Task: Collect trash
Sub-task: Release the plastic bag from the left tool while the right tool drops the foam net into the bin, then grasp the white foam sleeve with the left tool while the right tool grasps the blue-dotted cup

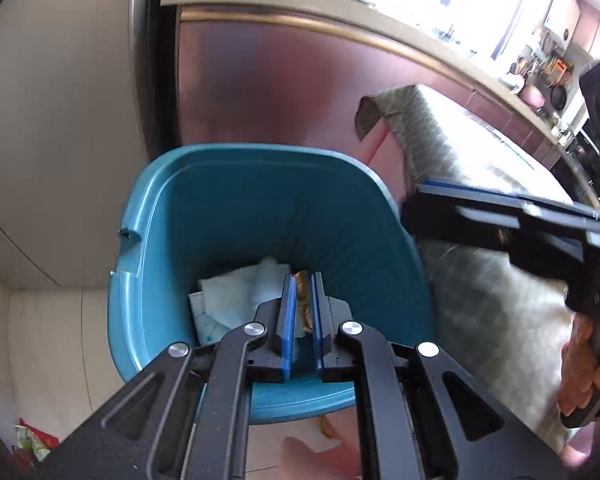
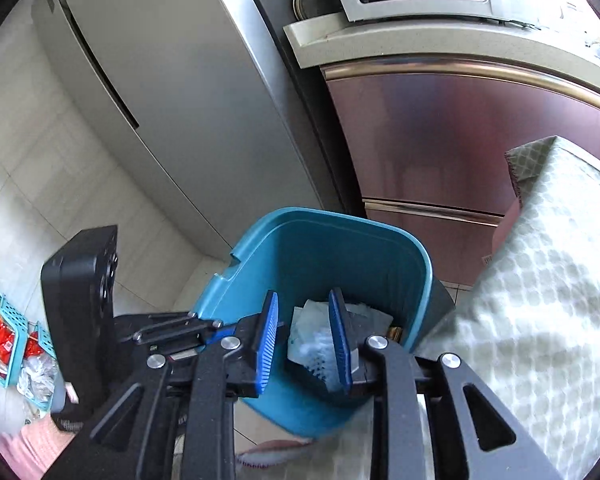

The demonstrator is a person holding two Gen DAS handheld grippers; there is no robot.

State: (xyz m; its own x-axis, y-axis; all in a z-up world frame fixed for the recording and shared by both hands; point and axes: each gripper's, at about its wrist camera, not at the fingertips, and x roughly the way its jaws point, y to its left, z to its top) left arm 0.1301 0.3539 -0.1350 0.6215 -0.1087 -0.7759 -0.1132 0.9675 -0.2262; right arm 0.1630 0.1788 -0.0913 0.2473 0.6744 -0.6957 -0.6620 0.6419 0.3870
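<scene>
- Teal plastic bin (image 1: 228,216) stands on the floor directly ahead of and below both of your grippers, its mouth open toward them.
- Your left gripper (image 1: 302,280) hangs over the bin's near rim; its jaws stand narrow, blue pads (image 1: 287,312) close together, with a strip of golden-brown wrapper (image 1: 303,300) showing in the gap. You cannot tell from this view whether the pads press it or it lies in the bin beyond them.
- White crumpled paper (image 1: 228,300) lies at the bin's bottom, just left of and past the left jaws.
- Your right gripper (image 2: 303,304) also points into the bin (image 2: 340,248); its jaws stand wide apart with nothing between them, and the white paper (image 2: 312,332) shows through the gap.
- A bench covered in pale green patterned cloth (image 2: 540,280) rises to the right of the right jaws, beside the bin.
- A grey refrigerator (image 2: 172,92) stands beyond the bin, up and left of the right jaws.
</scene>
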